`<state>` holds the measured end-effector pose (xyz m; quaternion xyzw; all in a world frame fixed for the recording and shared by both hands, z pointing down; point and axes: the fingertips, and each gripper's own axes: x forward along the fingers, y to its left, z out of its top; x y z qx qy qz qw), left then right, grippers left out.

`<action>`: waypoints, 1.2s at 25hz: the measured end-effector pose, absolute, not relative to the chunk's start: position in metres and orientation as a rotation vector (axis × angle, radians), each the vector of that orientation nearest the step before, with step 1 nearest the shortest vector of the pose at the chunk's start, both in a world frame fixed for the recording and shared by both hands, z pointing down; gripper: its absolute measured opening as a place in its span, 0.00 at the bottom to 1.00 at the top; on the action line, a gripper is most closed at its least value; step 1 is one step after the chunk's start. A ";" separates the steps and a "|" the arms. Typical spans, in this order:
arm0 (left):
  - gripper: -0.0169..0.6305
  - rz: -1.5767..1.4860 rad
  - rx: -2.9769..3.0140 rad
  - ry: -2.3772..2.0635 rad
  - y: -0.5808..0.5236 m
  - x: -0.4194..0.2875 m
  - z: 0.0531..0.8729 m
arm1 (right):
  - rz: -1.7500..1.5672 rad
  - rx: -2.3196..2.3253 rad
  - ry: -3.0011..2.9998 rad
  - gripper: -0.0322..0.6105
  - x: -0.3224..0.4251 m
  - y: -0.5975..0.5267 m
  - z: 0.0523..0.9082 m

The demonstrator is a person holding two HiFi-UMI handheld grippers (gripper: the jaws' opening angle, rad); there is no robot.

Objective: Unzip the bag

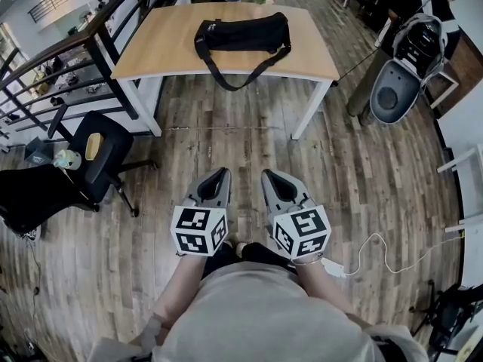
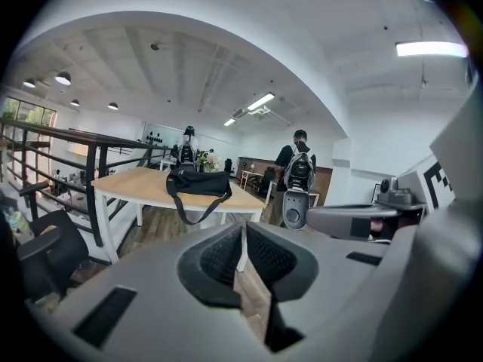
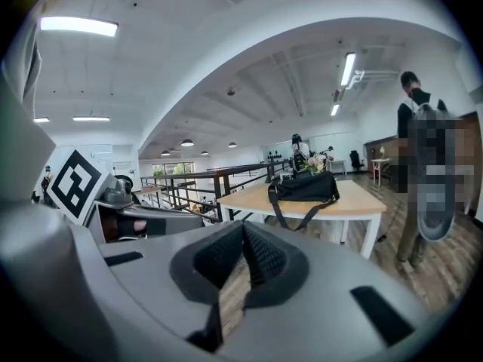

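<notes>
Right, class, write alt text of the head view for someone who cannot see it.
A black bag lies on a wooden table, its strap hanging over the edge. Nearer, the left gripper and right gripper are shut and empty.

The head view looks steeply down from high up and faces forward over the brown wood-plank floor [image 1: 249,142]. The left claw [image 1: 223,172] and right claw [image 1: 266,175] lie near, low in its centre. The pale wooden, white-legged tabletop [image 1: 158,44] stands far off at its top. Each claw view sits low, just behind its own jaws, and faces almost level toward that far tabletop (each also catches the other claw at its inner edge). All three views share the tabletop, the black fabric duffel bag [image 1: 241,32] on it, and the floor before it.
</notes>
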<state>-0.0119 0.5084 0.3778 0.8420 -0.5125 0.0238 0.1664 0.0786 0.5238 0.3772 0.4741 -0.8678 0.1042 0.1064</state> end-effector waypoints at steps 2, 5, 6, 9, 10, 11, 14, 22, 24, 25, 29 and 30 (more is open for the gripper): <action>0.07 0.064 2.375 -1.493 0.509 -0.011 0.379 | 0.316 1.393 -2.559 0.06 0.084 0.525 0.380; 0.09 0.060 2.327 -1.518 0.515 -0.009 0.387 | 0.346 1.367 -2.570 0.17 0.088 0.531 0.386; 0.15 0.067 2.321 -1.515 0.518 -0.007 0.391 | 0.354 1.362 -2.575 0.17 0.088 0.534 0.387; 0.24 0.089 2.309 -1.492 0.523 -0.001 0.399 | 0.370 1.347 -2.580 0.17 0.091 0.540 0.392; 0.24 0.092 2.308 -1.483 0.524 0.001 0.401 | 0.376 1.342 -2.579 0.17 0.091 0.540 0.394; 0.24 0.095 2.310 -1.474 0.523 0.003 0.401 | 0.384 1.338 -2.577 0.18 0.093 0.539 0.397; 0.24 0.111 2.327 -1.452 0.520 0.008 0.401 | 0.406 1.334 -2.575 0.19 0.096 0.530 0.400; 0.24 0.156 2.323 -1.404 0.479 0.000 0.418 | 0.466 1.348 -2.588 0.19 0.081 0.487 0.408; 0.24 0.144 2.332 -1.402 0.453 -0.005 0.416 | 0.465 1.369 -2.583 0.19 0.080 0.465 0.408; 0.24 0.134 2.333 -1.406 0.440 -0.009 0.414 | 0.463 1.374 -2.577 0.20 0.078 0.453 0.409; 0.24 0.128 2.345 -1.390 0.385 -0.024 0.408 | 0.465 1.376 -2.552 0.20 0.067 0.406 0.410; 0.24 0.141 2.353 -1.374 0.372 -0.026 0.408 | 0.472 1.379 -2.547 0.20 0.064 0.394 0.410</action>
